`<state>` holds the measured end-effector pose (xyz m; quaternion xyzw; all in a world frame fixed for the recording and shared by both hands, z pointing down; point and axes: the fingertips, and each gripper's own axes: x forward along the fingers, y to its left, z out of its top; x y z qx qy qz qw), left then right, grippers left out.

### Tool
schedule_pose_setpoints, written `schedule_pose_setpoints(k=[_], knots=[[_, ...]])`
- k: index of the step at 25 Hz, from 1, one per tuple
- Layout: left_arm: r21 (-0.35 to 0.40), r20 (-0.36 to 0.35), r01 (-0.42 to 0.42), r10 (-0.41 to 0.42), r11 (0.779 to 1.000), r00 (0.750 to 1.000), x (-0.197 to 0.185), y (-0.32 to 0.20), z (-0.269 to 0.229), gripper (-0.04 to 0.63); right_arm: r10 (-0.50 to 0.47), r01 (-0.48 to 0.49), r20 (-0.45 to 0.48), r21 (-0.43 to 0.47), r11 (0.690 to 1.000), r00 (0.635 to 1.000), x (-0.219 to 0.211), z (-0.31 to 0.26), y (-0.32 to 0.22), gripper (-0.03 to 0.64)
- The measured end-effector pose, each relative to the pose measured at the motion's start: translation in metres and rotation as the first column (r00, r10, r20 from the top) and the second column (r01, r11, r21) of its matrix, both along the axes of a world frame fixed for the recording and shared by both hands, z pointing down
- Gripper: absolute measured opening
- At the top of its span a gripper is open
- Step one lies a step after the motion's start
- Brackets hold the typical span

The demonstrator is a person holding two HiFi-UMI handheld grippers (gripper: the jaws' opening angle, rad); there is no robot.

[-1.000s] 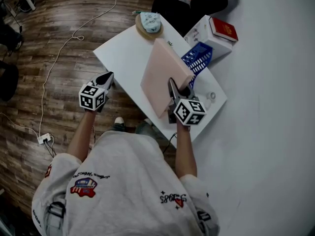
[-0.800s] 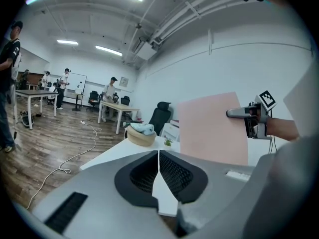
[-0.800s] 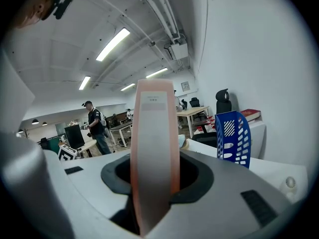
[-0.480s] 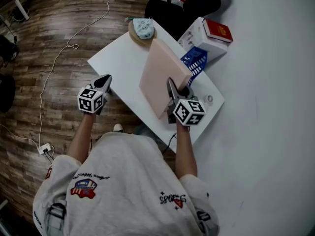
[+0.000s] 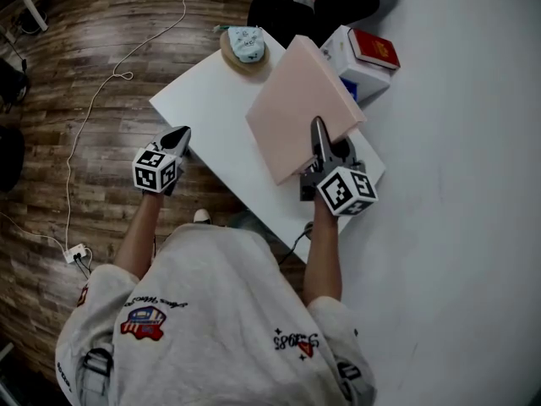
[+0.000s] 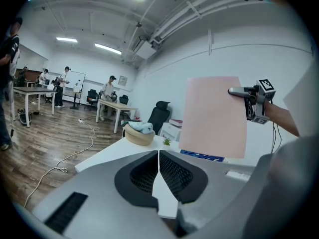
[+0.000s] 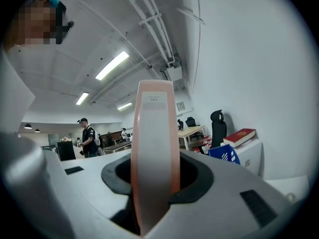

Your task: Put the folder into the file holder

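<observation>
Folder (image 5: 300, 100) up over table's (image 5: 203, 100) right side, above file holder (image 7: 225, 153); basket (image 5: 245, 47) on far corner; box (image 5: 359, 68) with book (image 5: 374, 49) on top beyond holder.

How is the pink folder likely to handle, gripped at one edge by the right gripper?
The folder looks stiff: held at one edge by the right gripper, it shows no sag. Its broad spine between the jaws suggests a firm grip. Probably light, since one gripper lifts it.

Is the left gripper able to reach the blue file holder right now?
Probably not straight away. The left gripper hangs beside the table, and the pink folder, held by the right gripper, stands before the file holder.
</observation>
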<state>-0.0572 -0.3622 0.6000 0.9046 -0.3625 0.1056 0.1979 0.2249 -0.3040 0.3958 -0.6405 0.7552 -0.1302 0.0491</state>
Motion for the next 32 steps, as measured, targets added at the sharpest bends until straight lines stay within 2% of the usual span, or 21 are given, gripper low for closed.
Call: schedule_pose_setpoints(k=[4, 8, 12, 18, 27, 32], knots=[[-0.002, -0.003, 0.0, 0.0, 1.0, 1.0, -0.003, 0.002, 0.001, 0.011, 0.032, -0.03, -0.017, 0.105, 0.994, 0.999, 0.008, -0.045, 0.002, 0.147], [-0.003, 0.0, -0.001, 0.001, 1.0, 1.0, -0.004, 0.006, 0.0, 0.011, 0.068, -0.059, -0.031, 0.214, 0.975, 0.997, 0.021, -0.093, 0.01, 0.147], [-0.001, 0.002, 0.003, -0.003, 1.0, 1.0, -0.006, 0.006, 0.0, 0.011, 0.11, -0.093, -0.033, 0.322, 0.942, 0.993, 0.038, -0.139, 0.024, 0.149], [-0.002, 0.001, 0.0, 0.0, 1.0, 1.0, -0.005, 0.008, -0.002, 0.011, 0.192, -0.156, -0.042, 0.432, 0.889, 0.98, 0.063, -0.188, 0.053, 0.149], [-0.004, 0.004, -0.019, 0.019, 1.0, 1.0, 0.001, 0.015, 0.0, 0.012, 0.337, -0.284, -0.036, 0.458, 0.842, 0.941, 0.108, -0.189, 0.086, 0.149], [-0.008, 0.005, -0.022, 0.022, 1.0, 1.0, 0.005, 0.016, 0.0, 0.011, 0.387, -0.325, -0.059, 0.434, 0.84, 0.92, 0.124, -0.177, 0.088, 0.149]])
